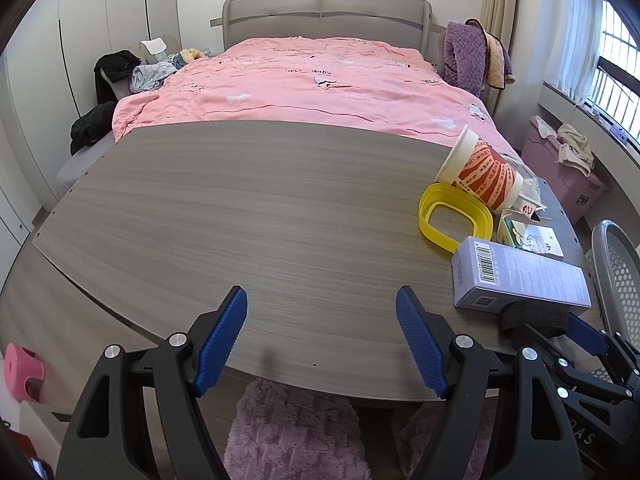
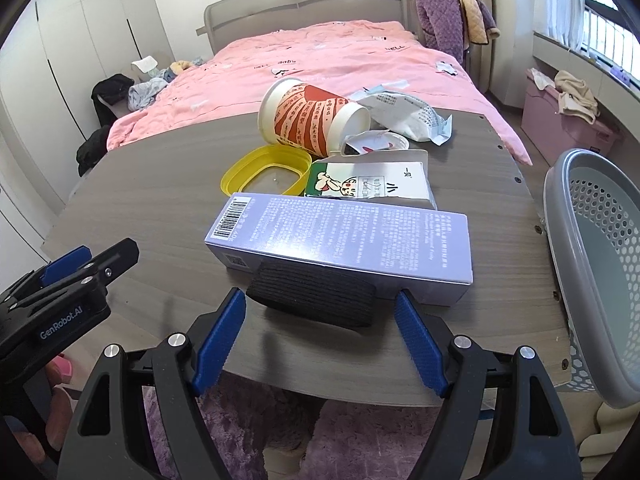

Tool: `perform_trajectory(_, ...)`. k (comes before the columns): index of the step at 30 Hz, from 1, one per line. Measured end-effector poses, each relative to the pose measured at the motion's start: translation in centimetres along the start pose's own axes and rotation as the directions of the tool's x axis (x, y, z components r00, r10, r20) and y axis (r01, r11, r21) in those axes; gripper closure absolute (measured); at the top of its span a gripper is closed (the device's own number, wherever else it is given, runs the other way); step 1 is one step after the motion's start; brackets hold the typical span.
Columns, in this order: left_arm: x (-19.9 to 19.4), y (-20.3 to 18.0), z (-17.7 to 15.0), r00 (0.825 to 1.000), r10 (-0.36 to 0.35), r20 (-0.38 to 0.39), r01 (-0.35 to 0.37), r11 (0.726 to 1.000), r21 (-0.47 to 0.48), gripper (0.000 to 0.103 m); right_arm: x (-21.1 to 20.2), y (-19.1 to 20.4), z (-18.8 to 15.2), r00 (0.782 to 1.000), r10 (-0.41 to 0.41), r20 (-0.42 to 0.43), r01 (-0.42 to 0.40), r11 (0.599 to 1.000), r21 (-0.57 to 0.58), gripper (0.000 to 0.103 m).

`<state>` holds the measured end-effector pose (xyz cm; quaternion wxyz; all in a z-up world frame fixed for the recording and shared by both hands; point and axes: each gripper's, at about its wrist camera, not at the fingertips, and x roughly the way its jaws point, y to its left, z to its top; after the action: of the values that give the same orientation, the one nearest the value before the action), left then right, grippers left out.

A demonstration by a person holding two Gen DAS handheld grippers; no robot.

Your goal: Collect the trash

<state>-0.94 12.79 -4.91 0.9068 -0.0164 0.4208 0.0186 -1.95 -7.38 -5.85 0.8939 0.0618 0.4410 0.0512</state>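
White packet point(image 2: 404, 114) behind paper cup point(image 2: 312, 120), clear in right wrist view only

The left side of the table point(image 1: 240, 208) is lying bare, so a gripper is finding lots of room there. On the right, a purple box point(image 2: 340, 236), a black band point(image 2: 312, 296), a yellow lid point(image 2: 266, 168) and a tipped cup point(image 2: 308, 120) are crowding together. A grey basket point(image 2: 592, 264) is blocking the right edge.
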Motion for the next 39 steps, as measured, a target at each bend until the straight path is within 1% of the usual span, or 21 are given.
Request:
perform_trajectory(4, 0.0, 0.4, -0.1, 1.0, -0.011, -0.003, 0.011, 1.0, -0.01, 0.029, 0.5, 0.5, 0.4, 1.0, -0.019, -0.004, 0.019, 1.0, -0.008, 0.028)
perform_trajectory(5, 0.0, 0.6, -0.1, 1.0, -0.012, -0.003, 0.012, 1.0, -0.013, 0.029, 0.6, 0.6, 0.4, 1.0, -0.023, -0.004, 0.023, 1.0, -0.01, 0.03)
perform_trajectory(6, 0.0, 0.7, -0.1, 1.0, -0.014, -0.002, 0.014, 1.0, -0.016, 0.029, 0.6, 0.7, 0.5, 1.0, -0.025, -0.003, 0.025, 1.0, -0.011, 0.035)
perform_trajectory(10, -0.2, 1.0, -0.1, 1.0, -0.023, 0.001, 0.023, 0.999, -0.022, 0.029, 0.7, 0.9, 0.5, 1.0, -0.029, -0.006, 0.029, 0.999, -0.018, 0.047)
perform_trajectory(12, -0.3, 0.9, -0.1, 1.0, -0.029, 0.0, 0.029, 0.999, -0.021, 0.029, 0.7, 0.9, 0.4, 1.0, -0.019, -0.007, 0.019, 1.0, -0.021, 0.064)
perform_trajectory(13, -0.3, 0.8, -0.1, 0.999, -0.032, -0.001, 0.032, 0.999, -0.02, 0.029, 0.7, 0.9, 0.3, 1.0, -0.016, -0.011, 0.016, 1.0, -0.023, 0.068)
perform_trajectory(14, -0.4, 0.8, 0.0, 0.999, -0.034, -0.002, 0.034, 0.999, -0.019, 0.029, 0.7, 1.0, 0.4, 1.0, -0.013, -0.015, 0.013, 1.0, -0.025, 0.077)
perform_trajectory(18, -0.6, 0.5, 0.0, 0.999, -0.048, -0.003, 0.048, 0.999, -0.011, 0.029, 0.3, 0.9, 0.4, 1.0, 0.004, -0.014, -0.004, 1.0, -0.023, 0.088)
perform_trajectory(23, -0.9, -0.3, 0.1, 0.998, -0.063, -0.008, 0.063, 0.998, 0.001, 0.029, -0.7, 0.4, 0.2, 1.0, 0.021, 0.0, -0.021, 1.0, -0.022, 0.094)
perform_trajectory(28, -1.0, -1.2, 0.4, 0.997, -0.08, -0.017, 0.08, 0.997, 0.008, 0.029, -1.9, -0.2, 0.2, 0.999, 0.039, 0.019, -0.039, 0.999, -0.017, 0.095)
perform_trajectory(31, -1.0, -1.8, 0.7, 0.995, -0.092, -0.022, 0.093, 0.996, 0.017, 0.029, -3.1, -0.8, 0.3, 0.998, 0.041, 0.047, -0.04, 0.999, -0.016, 0.095)
perform_trajectory(34, -1.0, -2.5, 1.5, 0.994, -0.109, -0.023, 0.109, 0.994, 0.024, 0.029, -4.1, -1.9, 0.7, 0.997, 0.041, 0.068, -0.041, 0.999, -0.001, 0.095)
perform_trajectory(39, -1.0, -4.4, 3.8, 0.99, -0.139, -0.008, 0.139, 0.99, 0.035, 0.029, -5.6, -3.9, 1.7, 0.994, 0.027, 0.105, -0.029, 0.999, 0.025, 0.095)
